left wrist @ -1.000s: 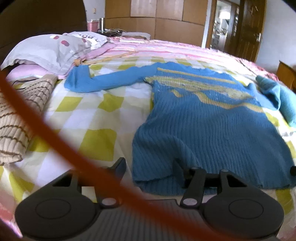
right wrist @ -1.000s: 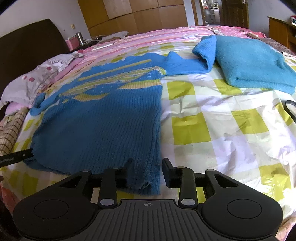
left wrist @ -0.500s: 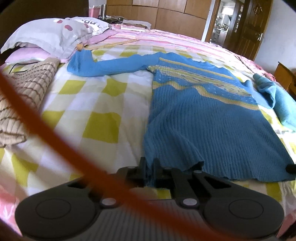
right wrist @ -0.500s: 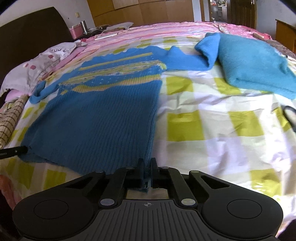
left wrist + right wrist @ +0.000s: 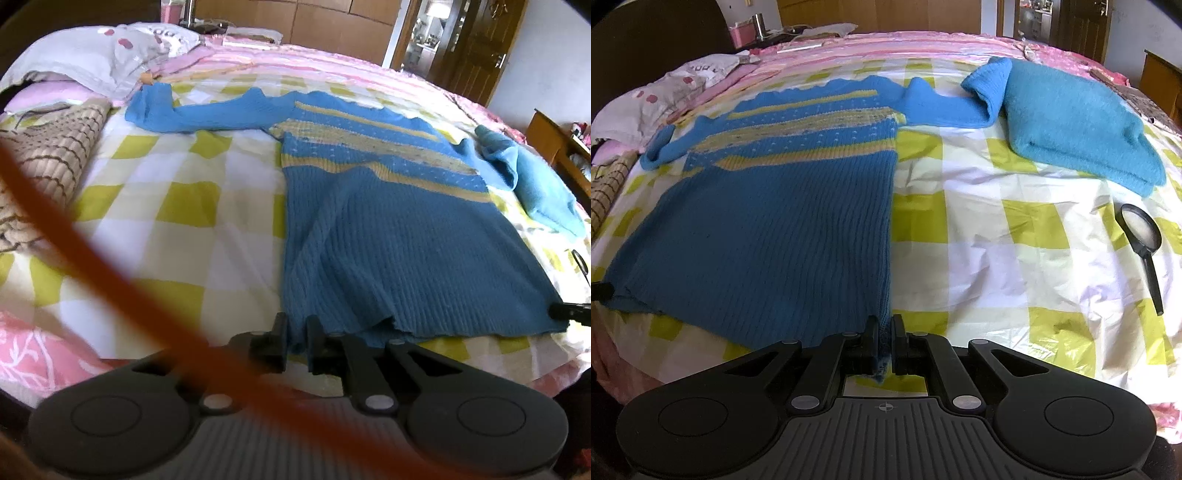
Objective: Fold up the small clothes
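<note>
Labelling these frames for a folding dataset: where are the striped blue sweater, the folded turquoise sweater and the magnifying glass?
striped blue sweater (image 5: 768,236), right wrist view, ribbed body
folded turquoise sweater (image 5: 1071,122), right wrist view, top face
magnifying glass (image 5: 1140,229), right wrist view, lens

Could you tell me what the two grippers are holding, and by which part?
Both hold the blue sweater by its hem: left gripper at one bottom corner, right gripper at the other.
</note>
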